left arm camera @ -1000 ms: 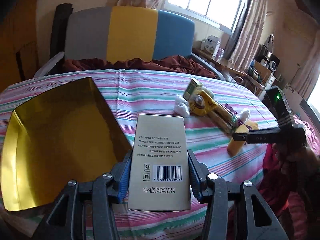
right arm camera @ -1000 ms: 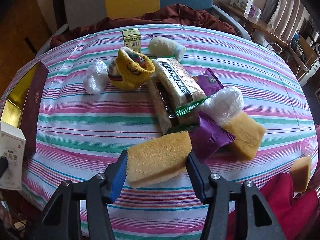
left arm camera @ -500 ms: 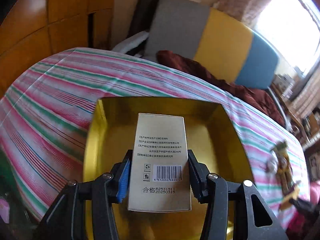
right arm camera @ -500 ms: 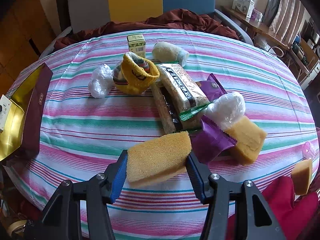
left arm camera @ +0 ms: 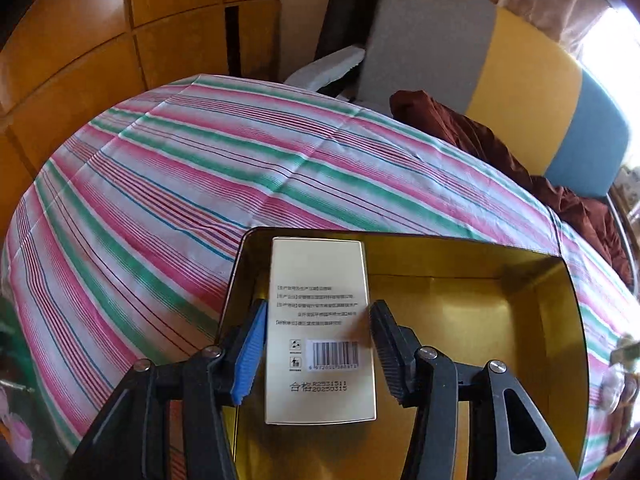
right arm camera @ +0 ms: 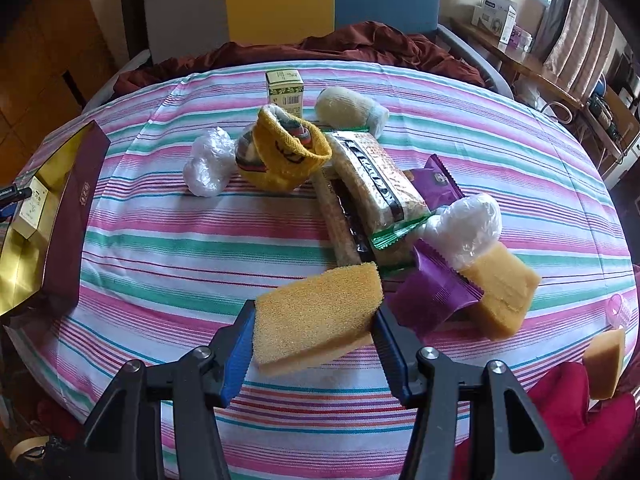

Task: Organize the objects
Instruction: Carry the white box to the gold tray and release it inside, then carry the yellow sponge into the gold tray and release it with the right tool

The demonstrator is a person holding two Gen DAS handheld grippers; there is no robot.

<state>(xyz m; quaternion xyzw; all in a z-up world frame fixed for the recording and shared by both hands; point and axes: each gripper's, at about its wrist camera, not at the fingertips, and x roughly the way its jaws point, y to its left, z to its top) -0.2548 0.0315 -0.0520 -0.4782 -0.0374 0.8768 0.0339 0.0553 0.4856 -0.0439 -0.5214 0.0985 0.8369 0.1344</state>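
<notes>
A cream carton with a barcode [left arm camera: 320, 300] stands inside the gold-lined gift box [left arm camera: 400, 236], against its left wall. My left gripper [left arm camera: 318, 336] straddles the carton, and a thin gap shows at the blue pad, so the jaws stand open around it. In the right wrist view the same carton [right arm camera: 34, 208] sits in the maroon-sided gift box [right arm camera: 76, 216] at the table's left edge. My right gripper [right arm camera: 314, 328] is shut on a yellow sponge [right arm camera: 316, 312], held just above the striped cloth near the front edge.
Mid-table lie a yellow sock [right arm camera: 288, 156], snack packs [right arm camera: 376, 176], purple wrappers [right arm camera: 432, 296], two white wrapped bundles [right arm camera: 208, 160], another sponge [right arm camera: 504, 288], a green carton [right arm camera: 285, 88] and a cream roll [right arm camera: 348, 108]. A sofa with red cloth stands behind.
My left gripper swung left from the open table to over the gift box and brought the carton down inside it; a thin gap now shows at its pad. The right gripper stayed put.
</notes>
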